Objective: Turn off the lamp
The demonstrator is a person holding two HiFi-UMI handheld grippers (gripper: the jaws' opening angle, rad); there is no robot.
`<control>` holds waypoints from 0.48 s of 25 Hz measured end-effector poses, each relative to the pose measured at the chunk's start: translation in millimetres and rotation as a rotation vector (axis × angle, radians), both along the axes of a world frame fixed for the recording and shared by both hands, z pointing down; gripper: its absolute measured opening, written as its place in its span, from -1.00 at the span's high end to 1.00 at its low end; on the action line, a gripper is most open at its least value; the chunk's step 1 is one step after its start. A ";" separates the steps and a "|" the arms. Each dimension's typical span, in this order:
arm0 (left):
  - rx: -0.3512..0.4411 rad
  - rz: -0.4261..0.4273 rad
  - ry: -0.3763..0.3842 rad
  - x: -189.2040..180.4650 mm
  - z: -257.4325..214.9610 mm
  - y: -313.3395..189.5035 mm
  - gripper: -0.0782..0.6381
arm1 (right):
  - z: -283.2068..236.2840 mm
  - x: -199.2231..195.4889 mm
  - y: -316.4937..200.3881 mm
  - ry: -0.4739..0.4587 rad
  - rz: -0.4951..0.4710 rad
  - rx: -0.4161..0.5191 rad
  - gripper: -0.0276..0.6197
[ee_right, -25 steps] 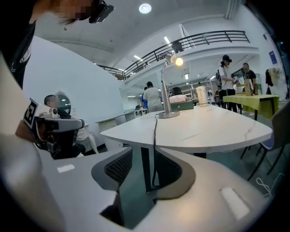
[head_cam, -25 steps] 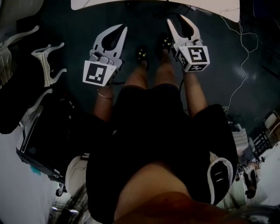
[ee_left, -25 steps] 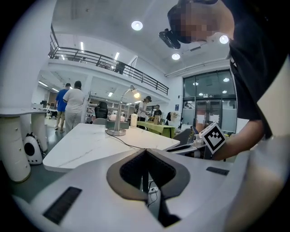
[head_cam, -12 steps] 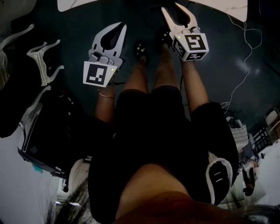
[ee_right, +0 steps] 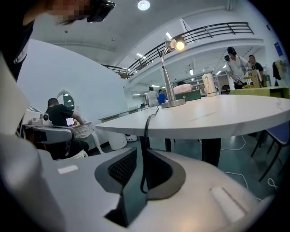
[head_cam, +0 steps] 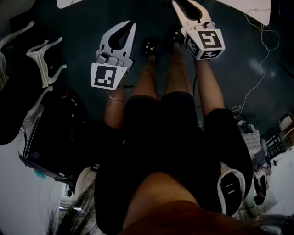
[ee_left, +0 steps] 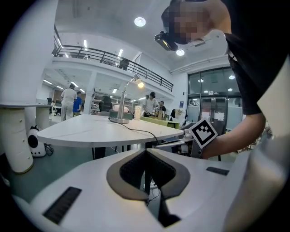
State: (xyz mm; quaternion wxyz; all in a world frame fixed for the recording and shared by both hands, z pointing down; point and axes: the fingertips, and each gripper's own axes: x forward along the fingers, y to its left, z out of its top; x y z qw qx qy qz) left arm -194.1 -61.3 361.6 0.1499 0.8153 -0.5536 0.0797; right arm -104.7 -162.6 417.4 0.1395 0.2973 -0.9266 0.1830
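**Head view:** A person stands just short of the white table, holding a gripper in each hand low and forward over the dark floor. The left gripper has its jaws pressed together. The right gripper reaches closer to the table's edge. The lamp itself is out of this frame.

**Left gripper view:** The left gripper has its jaws closed tip to tip with nothing between them, so it looks to be along as the spare tool. Beyond it the lamp stands on the far part of the tabletop, well apart from both tools. Its bulb is burning (so the task is not yet done).

**Right gripper view:** The right gripper has a narrow gap between its jaws, which have just been closing, and it grips nothing. The lamp's cord only shows through the gap as it hangs off the table behind. The lamp glows on its bent neck above the heavy base. The narrowed jaws probably suit pressing a switch, though no switch can be made out from here.
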 end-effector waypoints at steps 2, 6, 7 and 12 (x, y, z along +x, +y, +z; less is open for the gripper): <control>-0.001 -0.006 -0.001 -2.5 3.2 1.3 0.76 | 0.6 -0.4 -1.3 0.004 0.004 0.003 0.86; 0.000 -0.001 0.001 -0.9 8.8 0.4 0.76 | -1.1 -0.6 1.2 -0.004 -0.010 -0.007 0.87; 0.003 0.006 -0.002 1.6 9.8 0.1 0.76 | -2.1 -0.1 3.3 -0.014 -0.015 -0.015 0.88; -0.006 0.056 0.004 18.8 17.2 -0.8 0.76 | -18.5 3.9 10.8 -0.114 -0.021 -0.052 0.88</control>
